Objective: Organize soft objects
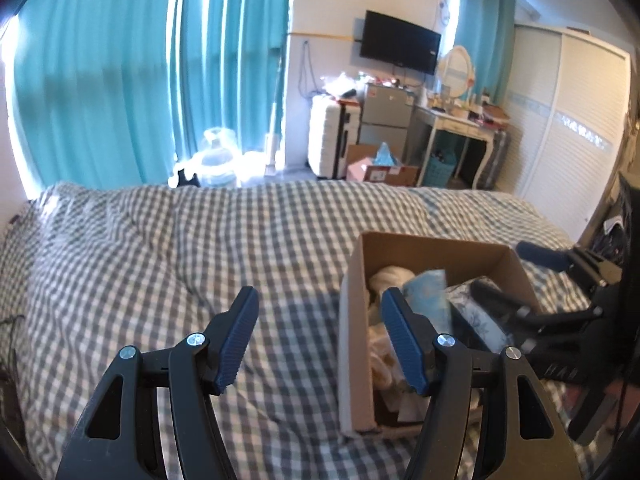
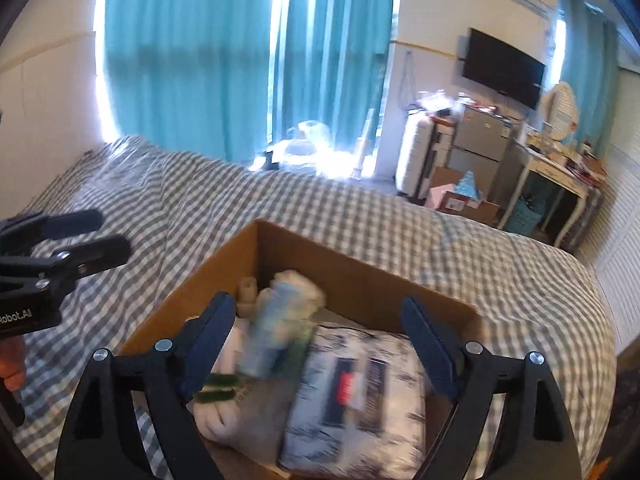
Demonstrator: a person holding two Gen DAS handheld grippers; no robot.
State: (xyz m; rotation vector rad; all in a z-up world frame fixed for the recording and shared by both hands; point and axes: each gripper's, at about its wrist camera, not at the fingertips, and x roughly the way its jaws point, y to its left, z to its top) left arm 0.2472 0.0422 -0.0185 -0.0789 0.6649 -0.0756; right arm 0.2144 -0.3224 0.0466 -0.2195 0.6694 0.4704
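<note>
An open cardboard box [image 2: 352, 276] stands on the checked bedspread [image 2: 168, 208]. Inside lie a white patterned wrapped bundle [image 2: 360, 392], cream soft cloth [image 2: 298, 282] and a white rolled piece [image 2: 224, 416]. A light-blue packet [image 2: 276, 328] shows blurred between the fingers of my right gripper [image 2: 318, 302], which stands open over the box; the pads do not press on it. In the left wrist view the same packet [image 1: 428, 296] stands upright in the box [image 1: 352, 320], with the right gripper [image 1: 498, 268] above the box's right side. My left gripper [image 1: 320, 296] is open and holds nothing, over the bedspread at the box's left wall.
The bed [image 1: 160, 240] stretches wide to the left and beyond the box. Past its far edge hang teal curtains [image 1: 120, 80]. A white suitcase [image 1: 332, 136], floor boxes [image 1: 380, 168], a dressing table [image 1: 460, 120] and a wardrobe [image 1: 580, 120] stand there too.
</note>
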